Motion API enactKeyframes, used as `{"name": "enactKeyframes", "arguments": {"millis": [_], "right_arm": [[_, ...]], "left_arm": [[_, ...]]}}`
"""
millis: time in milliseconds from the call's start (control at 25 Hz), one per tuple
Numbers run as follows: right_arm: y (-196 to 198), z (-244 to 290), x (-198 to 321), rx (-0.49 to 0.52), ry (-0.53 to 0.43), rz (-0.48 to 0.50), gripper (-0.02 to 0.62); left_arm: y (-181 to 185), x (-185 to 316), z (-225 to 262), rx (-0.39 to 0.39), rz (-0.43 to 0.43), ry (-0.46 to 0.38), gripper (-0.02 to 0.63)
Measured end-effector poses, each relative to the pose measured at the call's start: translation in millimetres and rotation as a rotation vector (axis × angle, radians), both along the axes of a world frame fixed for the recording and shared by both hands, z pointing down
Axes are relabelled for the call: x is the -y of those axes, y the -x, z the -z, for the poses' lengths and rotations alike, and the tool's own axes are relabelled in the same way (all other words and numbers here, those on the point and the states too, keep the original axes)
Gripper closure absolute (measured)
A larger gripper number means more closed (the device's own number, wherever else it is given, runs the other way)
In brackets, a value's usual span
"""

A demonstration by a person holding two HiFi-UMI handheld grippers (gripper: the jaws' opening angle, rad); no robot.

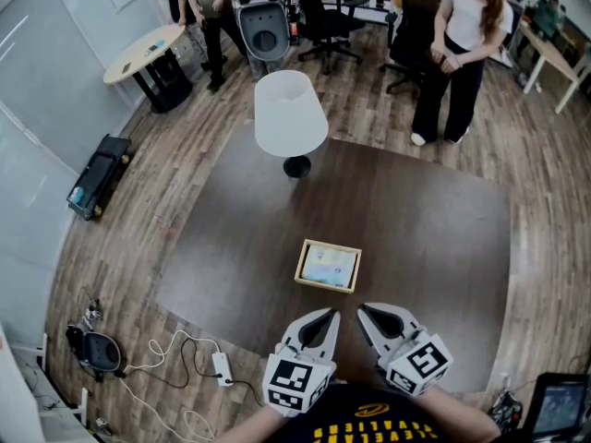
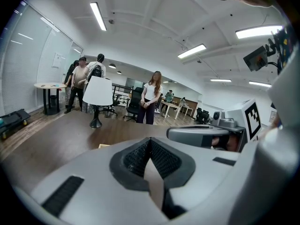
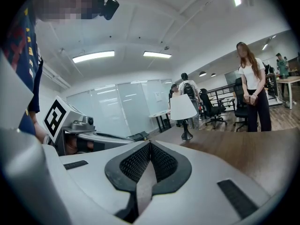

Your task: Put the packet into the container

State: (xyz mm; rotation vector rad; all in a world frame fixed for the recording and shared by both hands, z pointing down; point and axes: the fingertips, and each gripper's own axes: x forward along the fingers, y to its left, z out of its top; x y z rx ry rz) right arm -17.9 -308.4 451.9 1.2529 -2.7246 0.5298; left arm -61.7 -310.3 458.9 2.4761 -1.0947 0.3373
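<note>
While left claw (image 1: 332, 315) and right claw (image 1: 362, 309) hung clenched and empty, packet (image 1: 329, 267) lay in wooden container (image 1: 299, 268) on desk (image 1: 434, 238); seemed light, floppy, best pinched at edge.

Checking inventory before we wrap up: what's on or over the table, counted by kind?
Lamp: 1
Wooden container: 1
Packet inside it: 1
Hand-held grippers, left and right, both shut: 2
Total: 5

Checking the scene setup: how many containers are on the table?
1: a wooden container on the dark table, nearer the camera than the white lamp. No other seems hidden.
</note>
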Motion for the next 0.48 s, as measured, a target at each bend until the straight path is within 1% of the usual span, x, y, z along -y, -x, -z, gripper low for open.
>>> {"name": "enactKeyframes", "arguments": {"millis": [280,480], "right_arm": [[-1.4,-0.7,-3.0,0.006,-0.007,0.0,0.586],[-3.7,1.0,0.5,0.005,-0.004,0.002,0.586]], "left_arm": [[-0.6,-3.8,-1.1,0.004,-0.003,0.011,0.606],[-3.3,1.7,0.0,-0.002,0.004,-0.009,0.606]]}}
